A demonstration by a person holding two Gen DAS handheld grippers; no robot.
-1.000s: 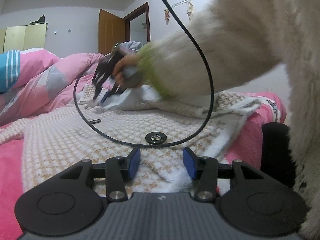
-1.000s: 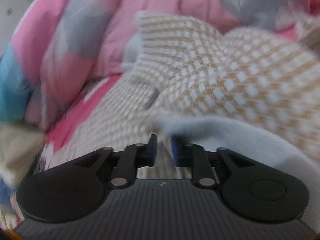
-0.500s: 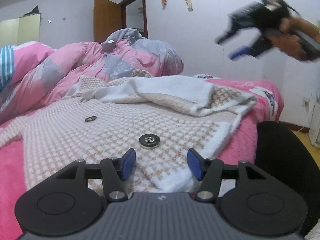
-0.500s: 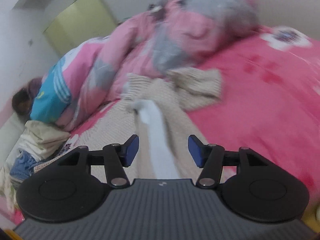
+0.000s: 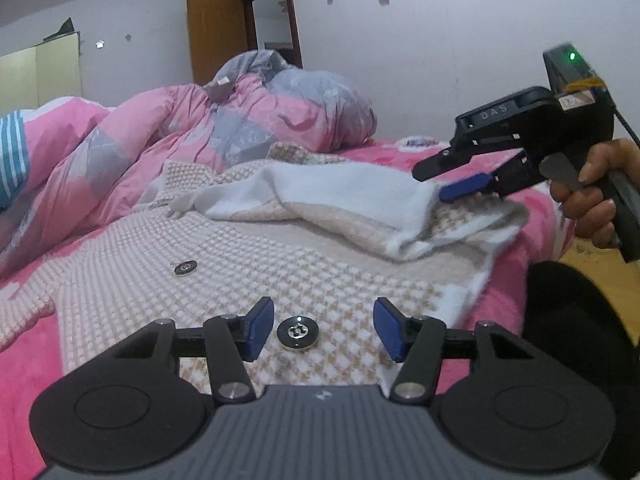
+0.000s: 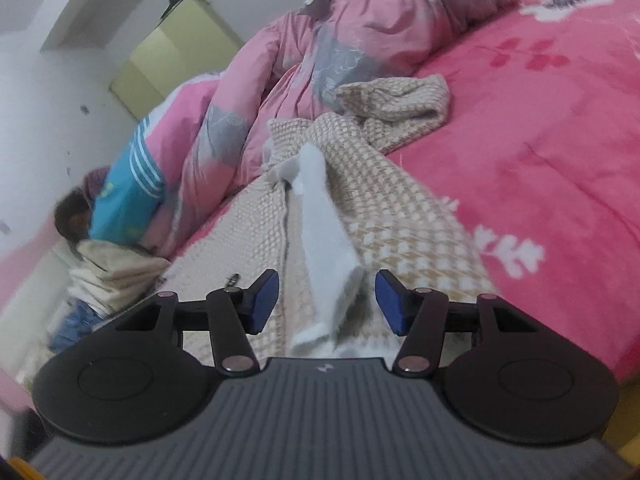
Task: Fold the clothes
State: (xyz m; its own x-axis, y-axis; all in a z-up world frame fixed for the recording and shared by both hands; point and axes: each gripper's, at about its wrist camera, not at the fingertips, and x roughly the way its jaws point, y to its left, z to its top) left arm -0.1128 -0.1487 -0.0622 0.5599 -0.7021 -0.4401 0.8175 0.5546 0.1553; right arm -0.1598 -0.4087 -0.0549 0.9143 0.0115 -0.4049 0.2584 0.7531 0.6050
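Jaws of both grippers closing on nothing; only the left view shows the cardigan's (image 5: 248, 280) button (image 5: 297, 333).

The only readable text is the raised lettering "DAS" on the black top housing of the right gripper (image 5: 460, 184) (seen from the left wrist camera). A wall poster's print is too small to read.

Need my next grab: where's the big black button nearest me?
Left wrist view: the button lies on the checked cardigan, between the open left claw's pads, untouched.
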